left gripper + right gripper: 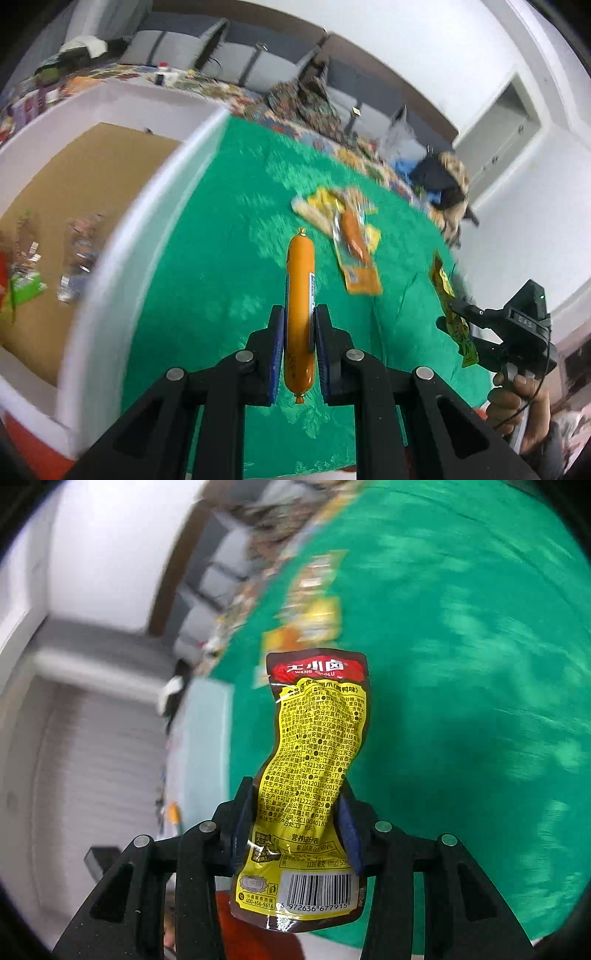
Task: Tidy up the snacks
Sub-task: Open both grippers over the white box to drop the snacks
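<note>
My left gripper (299, 310) is shut on an orange sausage stick (300, 266), which runs lengthwise between the blue pads above the green cloth (229, 206). To its left stands a white box (122, 236) with a brown floor and several wrapped snacks (74, 254) inside. A small pile of yellow and orange packets (354, 240) lies on the cloth ahead. My right gripper (295, 786) is shut on a crumpled yellow snack pouch (317, 723) with a red-brown top and a barcode. In the left wrist view the right gripper (452, 314) shows at the right edge of the cloth, gripping that pouch (441, 277).
A person's hand (517, 398) holds the right gripper's handle. Beyond the green cloth lies a patterned cover (306, 99) with a dark bag (439, 181) on it, then grey cushions (236, 59) along a white wall. More blurred packets (314, 616) show on the cloth in the right wrist view.
</note>
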Demonstrator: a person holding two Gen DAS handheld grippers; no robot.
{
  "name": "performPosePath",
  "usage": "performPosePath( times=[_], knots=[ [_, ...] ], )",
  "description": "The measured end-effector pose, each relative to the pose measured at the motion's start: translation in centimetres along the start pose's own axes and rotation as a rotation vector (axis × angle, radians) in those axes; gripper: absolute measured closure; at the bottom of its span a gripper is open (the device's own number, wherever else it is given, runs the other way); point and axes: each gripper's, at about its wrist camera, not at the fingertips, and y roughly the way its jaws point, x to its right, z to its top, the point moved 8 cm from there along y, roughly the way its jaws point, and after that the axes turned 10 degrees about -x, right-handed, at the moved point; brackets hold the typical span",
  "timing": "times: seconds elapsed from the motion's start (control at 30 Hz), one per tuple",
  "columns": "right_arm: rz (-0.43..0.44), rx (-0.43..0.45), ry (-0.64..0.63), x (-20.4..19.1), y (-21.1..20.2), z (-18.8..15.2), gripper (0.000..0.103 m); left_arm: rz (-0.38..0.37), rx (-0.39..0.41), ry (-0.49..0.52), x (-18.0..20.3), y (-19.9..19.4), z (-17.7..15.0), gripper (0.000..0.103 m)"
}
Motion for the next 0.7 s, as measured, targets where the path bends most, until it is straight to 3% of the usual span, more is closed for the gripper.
performPosePath(
  times=[0.1, 0.23, 0.4, 0.43, 0.5, 0.53, 0.57, 0.6, 0.7],
  knots=[
    [0.027, -0.042, -0.148, -7.7, 2.6, -0.2, 0.058, 0.017, 0.058, -0.051, -2.9, -3.4, 1.6, 0.088],
    [0.082, -0.142, -0.374, -19.8, 8.8, -2.4, 0.057, 0.131, 0.118, -0.12, -9.4, -7.2, 3.3, 0.088],
    [0.067, -0.224, -0.576, -28.7, 16.2, -6.3, 0.054, 0.283, 0.138, -0.194, -17.3, -10.2, 3.5, 0.088],
    [0.061, -0.234, -0.6, -29.9, 17.9, -7.0, 0.046, 0.31, 0.13, -0.203, -18.4, -10.4, 3.3, 0.088],
    [0.047, -0.263, -0.628, -31.1, 20.6, -8.8, 0.033, 0.365, 0.127, -0.241, -20.5, -10.7, 2.9, 0.077],
    [0.029, -0.299, -0.633, -31.1, 22.1, -10.0, 0.024, 0.385, 0.125, -0.267, -21.5, -10.8, 2.6, 0.051],
    [0.008, -0.325, -0.632, -31.0, 23.3, -10.3, 0.024, 0.403, 0.131, -0.296, -22.5, -11.1, 2.2, 0.025],
    [-0.014, -0.348, -0.632, -30.8, 24.3, -10.5, 0.024, 0.41, 0.153, -0.313, -23.0, -11.5, 1.7, 0.019],
    [-0.026, -0.345, -0.649, -30.4, 24.4, -10.7, 0.024, 0.39, 0.193, -0.341, -23.7, -12.5, 0.8, 0.018]
  ],
)
